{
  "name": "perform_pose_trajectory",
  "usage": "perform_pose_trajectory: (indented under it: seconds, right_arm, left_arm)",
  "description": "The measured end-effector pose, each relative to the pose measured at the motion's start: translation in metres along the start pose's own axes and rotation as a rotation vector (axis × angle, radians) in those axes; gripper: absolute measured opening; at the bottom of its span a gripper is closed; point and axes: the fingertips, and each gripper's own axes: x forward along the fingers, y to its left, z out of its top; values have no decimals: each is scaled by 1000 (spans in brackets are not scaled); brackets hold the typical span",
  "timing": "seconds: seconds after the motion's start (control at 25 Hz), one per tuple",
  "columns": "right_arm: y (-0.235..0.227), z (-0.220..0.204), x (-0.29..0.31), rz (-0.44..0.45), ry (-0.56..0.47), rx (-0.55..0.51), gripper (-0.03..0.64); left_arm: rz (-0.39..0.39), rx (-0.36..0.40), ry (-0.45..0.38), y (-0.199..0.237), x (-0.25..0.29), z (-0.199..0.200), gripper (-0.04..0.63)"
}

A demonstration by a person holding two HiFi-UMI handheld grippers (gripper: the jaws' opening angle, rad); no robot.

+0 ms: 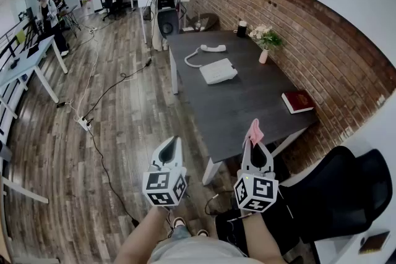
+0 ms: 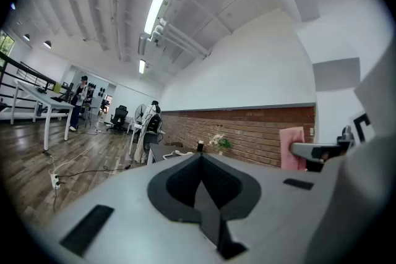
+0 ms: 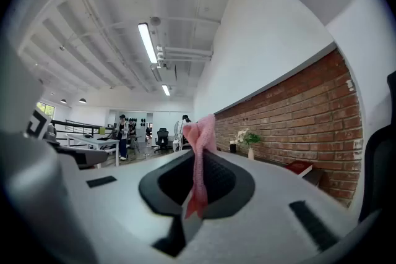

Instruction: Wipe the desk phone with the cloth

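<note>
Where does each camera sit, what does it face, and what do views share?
Head view: on the person's head, looking steeply down at the desk and desk phone; left gripper, right gripper, forearms show.
Left gripper view: on the left gripper, facing the brick wall; shut, empty jaws show.
Right gripper view: on the right gripper, facing along the wall; jaws grip the pink cloth.
Shared: the cloth, in all three.

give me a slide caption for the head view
Right gripper clamps a pink cloth, left gripper shut and empty, both short of the dark desk holding the white desk phone, handset off.
</note>
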Motion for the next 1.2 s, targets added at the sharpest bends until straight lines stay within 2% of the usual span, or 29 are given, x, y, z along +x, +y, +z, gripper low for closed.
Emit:
perform_pose_trajectory:
  seconds: [0.16,0.32,0.72,1.2]
  right_arm:
    - [5,0,4,5,-6,12,15]
    - [12,1,11,12,-31,86,18]
    - [35,-10,37,-49,-10,58,18]
    - [51,-33,87,-56,45,70,18]
  left_arm:
    - [4,-2,5,9,2,0,3]
    - [1,-1,10,22,3,0,3]
    - [-8,24,5,71,14,10,3]
    - [54,8,42,129,37,0,3]
